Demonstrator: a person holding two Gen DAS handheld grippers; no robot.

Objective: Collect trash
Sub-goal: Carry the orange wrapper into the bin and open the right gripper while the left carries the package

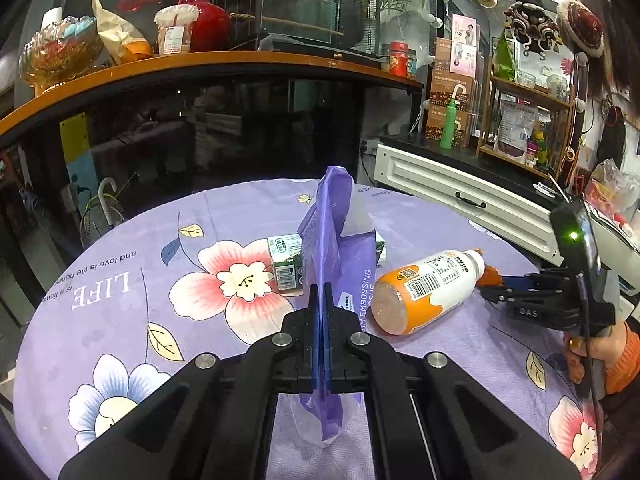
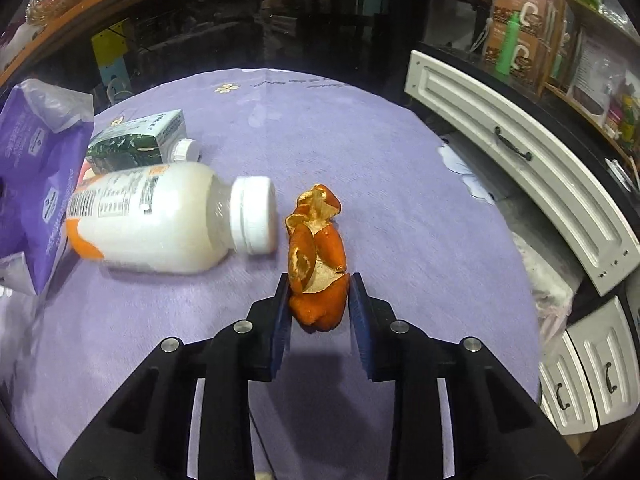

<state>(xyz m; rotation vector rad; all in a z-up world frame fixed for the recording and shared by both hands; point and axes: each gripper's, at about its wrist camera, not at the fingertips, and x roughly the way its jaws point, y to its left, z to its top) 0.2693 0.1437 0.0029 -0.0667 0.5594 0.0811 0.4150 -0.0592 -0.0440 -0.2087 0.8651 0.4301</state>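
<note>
My left gripper [image 1: 320, 292] is shut on a purple plastic bag [image 1: 334, 240] and holds it upright above the round table [image 1: 120, 300]. The bag also shows in the right wrist view [image 2: 36, 184] at the far left. My right gripper [image 2: 318, 284] is around an orange peel [image 2: 318, 256] on the table, with its jaws close on both sides of the peel's near end. In the left wrist view the peel [image 1: 490, 276] is partly seen at the right gripper's tips [image 1: 486, 290]. A white and orange bottle [image 1: 428, 290] [image 2: 168, 216] lies on its side. A green carton [image 1: 286, 264] [image 2: 138, 142] lies behind it.
The table wears a purple flowered cloth [image 2: 400, 200]. A white drawer cabinet [image 2: 520, 176] [image 1: 460, 196] stands close at the right. A dark counter with an orange shelf [image 1: 200, 64] full of jars and bags stands behind the table.
</note>
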